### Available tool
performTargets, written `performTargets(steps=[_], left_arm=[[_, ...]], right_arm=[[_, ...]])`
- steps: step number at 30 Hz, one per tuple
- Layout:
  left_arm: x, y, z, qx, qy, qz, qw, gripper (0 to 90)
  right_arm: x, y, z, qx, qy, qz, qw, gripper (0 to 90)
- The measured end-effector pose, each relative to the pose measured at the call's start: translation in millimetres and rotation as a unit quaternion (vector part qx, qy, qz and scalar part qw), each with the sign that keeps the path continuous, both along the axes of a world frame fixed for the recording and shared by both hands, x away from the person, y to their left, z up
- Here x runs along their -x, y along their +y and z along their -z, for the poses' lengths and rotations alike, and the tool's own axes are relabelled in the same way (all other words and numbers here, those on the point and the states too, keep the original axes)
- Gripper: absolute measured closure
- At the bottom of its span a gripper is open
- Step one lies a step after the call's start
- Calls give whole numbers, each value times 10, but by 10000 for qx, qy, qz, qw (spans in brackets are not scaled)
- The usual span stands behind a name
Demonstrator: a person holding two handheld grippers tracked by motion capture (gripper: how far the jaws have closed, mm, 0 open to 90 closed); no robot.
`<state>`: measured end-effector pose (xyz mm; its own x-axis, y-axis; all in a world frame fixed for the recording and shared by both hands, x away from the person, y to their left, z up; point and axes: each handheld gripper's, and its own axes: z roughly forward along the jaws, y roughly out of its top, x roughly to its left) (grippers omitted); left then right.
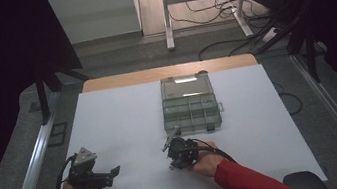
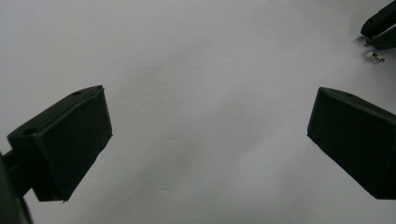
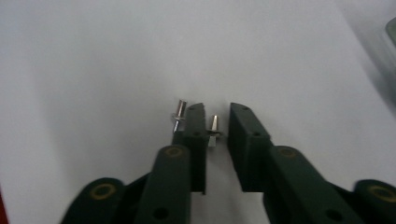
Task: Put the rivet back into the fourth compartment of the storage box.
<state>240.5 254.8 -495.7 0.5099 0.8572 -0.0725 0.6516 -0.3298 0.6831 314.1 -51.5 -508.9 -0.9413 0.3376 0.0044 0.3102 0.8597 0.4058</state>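
Observation:
Two small silver screws lie on the white table. One screw point(image 3: 214, 131) sits between the jaws of my right gripper point(image 3: 217, 122), close to the left pad, with a sliver of table showing before the right pad. The other screw point(image 3: 179, 115) lies just outside the left jaw. The jaws stand only narrowly apart. In the high view my right gripper point(image 1: 173, 163) points down at the table's near middle. My left gripper point(image 1: 109, 176) rests at the near left, and its jaws point(image 2: 210, 140) are wide open over bare table.
A clear plastic compartment box point(image 1: 215, 109) stands open beyond my right gripper, its lid point(image 1: 185, 86) laid back. The white table top point(image 1: 120, 122) ends in a wooden strip at the far edge. A loose screw point(image 2: 375, 56) lies by my right gripper's tips point(image 2: 380, 29).

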Motion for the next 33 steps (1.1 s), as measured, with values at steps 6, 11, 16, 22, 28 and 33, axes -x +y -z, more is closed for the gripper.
performTargets(steps=[6,11,16,22,28,33], left_arm=[[-1,-2,1,-3,4,-1,10000,3],[-3,-5,4,-13,14,15,10000,6],[-4,-11,5,-41,30,50,10000,9],[-11,-15,12,-24,71,74,9999,13],[-15,-17,14,-16,81,85,9999,13],[-17,-18,14,-28,79,98,9999,13]], right_arm=[[-11,-11,-13,28,94,19,9999,828],[-39,-46,-55,-126,191,43,9997,828],[-78,-106,-110,-223,231,65,9995,828],[-115,-194,-190,-380,203,129,9990,828],[-165,-307,-264,-525,130,246,9982,828],[-209,-411,-322,-636,63,363,9973,828]])
